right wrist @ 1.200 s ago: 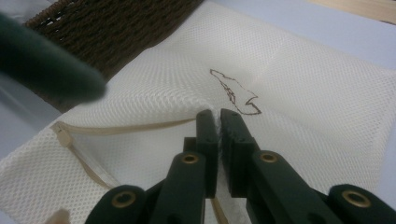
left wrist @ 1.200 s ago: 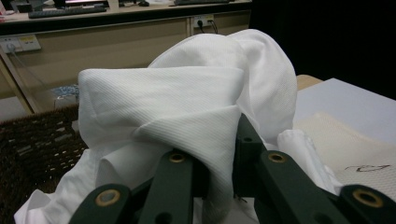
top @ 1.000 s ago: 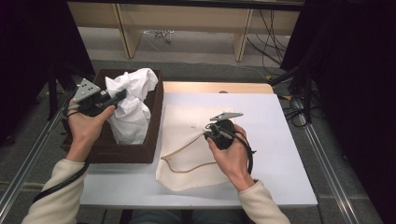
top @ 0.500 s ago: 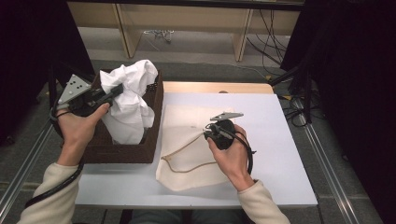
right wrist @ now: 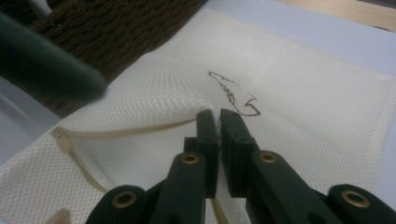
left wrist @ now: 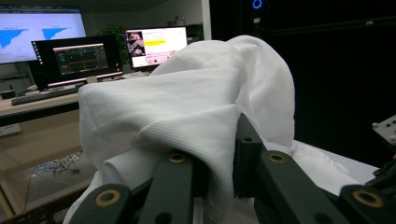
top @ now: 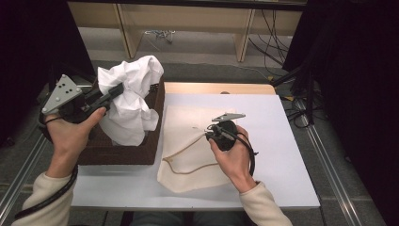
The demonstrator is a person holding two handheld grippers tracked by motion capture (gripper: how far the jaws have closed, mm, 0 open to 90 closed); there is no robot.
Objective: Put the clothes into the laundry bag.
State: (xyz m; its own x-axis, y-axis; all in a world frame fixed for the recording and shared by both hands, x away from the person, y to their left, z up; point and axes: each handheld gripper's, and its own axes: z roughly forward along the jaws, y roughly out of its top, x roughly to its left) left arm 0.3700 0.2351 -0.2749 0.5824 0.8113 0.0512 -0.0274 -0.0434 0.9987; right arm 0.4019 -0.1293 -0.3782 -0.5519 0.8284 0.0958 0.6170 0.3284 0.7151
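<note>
- Our landmark is the dark woven basket, which sits at the left side of the white counter.
- At the far left, our left hand holds the left tongs beside the basket, a little above its rim.
- The left tongs are closed on a bunched white cloth. From the left gripper view we see the cloth squeezed between the two black jaws and piled up over them.
- The white cloth is lifted up over the basket, and its lower part hangs down inside.
- Just to the right of the basket, a cream mesh bag lies flat on the counter, touching the basket's side. A zipper runs along its edge.
- Our right hand holds the right tongs over the bag, to the right of the basket.
- The right tongs are closed on a small fold of the mesh bag, pinching it up near a thin dark thread on the mesh.
</note>
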